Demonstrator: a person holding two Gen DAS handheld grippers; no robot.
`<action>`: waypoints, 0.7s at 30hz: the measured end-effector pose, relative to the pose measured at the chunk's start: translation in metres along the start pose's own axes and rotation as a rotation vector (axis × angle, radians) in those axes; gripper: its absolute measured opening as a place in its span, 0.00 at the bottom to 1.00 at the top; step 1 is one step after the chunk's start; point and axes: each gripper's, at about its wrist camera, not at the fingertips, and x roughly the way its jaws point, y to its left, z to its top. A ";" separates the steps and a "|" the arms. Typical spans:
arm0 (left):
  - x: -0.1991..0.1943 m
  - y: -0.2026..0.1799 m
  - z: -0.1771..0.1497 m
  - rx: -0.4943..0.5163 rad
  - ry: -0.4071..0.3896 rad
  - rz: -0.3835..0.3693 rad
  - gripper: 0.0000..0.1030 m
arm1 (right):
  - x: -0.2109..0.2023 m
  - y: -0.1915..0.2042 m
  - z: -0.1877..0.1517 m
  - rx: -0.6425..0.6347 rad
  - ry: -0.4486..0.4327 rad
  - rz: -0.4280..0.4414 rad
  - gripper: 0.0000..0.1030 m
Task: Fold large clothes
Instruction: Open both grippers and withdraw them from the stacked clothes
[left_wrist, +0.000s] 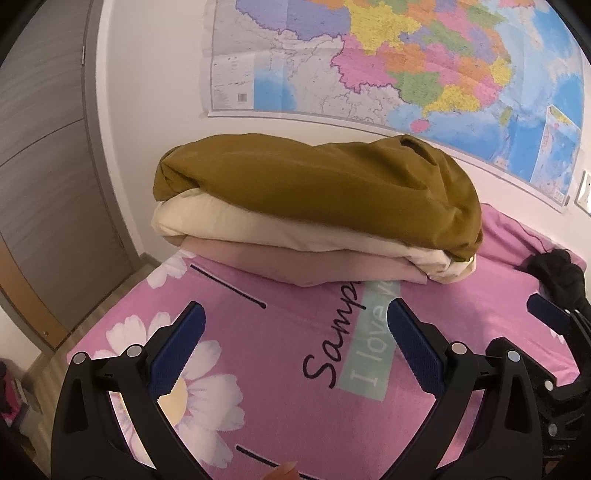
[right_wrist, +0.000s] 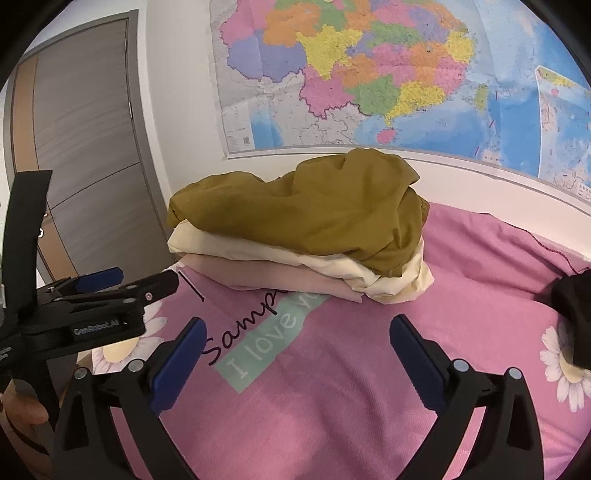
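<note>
Both grippers, left (left_wrist: 295, 321) and right (right_wrist: 295, 338), gape wide with nothing between them, over the pink bedsheet (right_wrist: 332, 406). Folded stack (right_wrist: 299, 236) sits ahead near the wall; a black item (right_wrist: 576, 306), possibly clothing, lies right.

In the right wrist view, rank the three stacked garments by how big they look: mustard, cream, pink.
1. mustard garment, clearly the largest.
2. cream garment and pink garment: only their edges show beneath it, so I won't rank them.
</note>
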 end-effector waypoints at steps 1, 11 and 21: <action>0.000 0.000 -0.001 -0.002 0.003 0.001 0.95 | -0.001 0.000 0.000 -0.001 -0.003 0.002 0.94; -0.009 -0.004 -0.009 0.011 0.005 0.016 0.95 | -0.014 0.006 -0.005 -0.004 -0.014 0.022 0.94; -0.013 -0.007 -0.010 0.013 0.003 0.017 0.95 | -0.023 0.005 -0.007 0.003 -0.027 0.022 0.94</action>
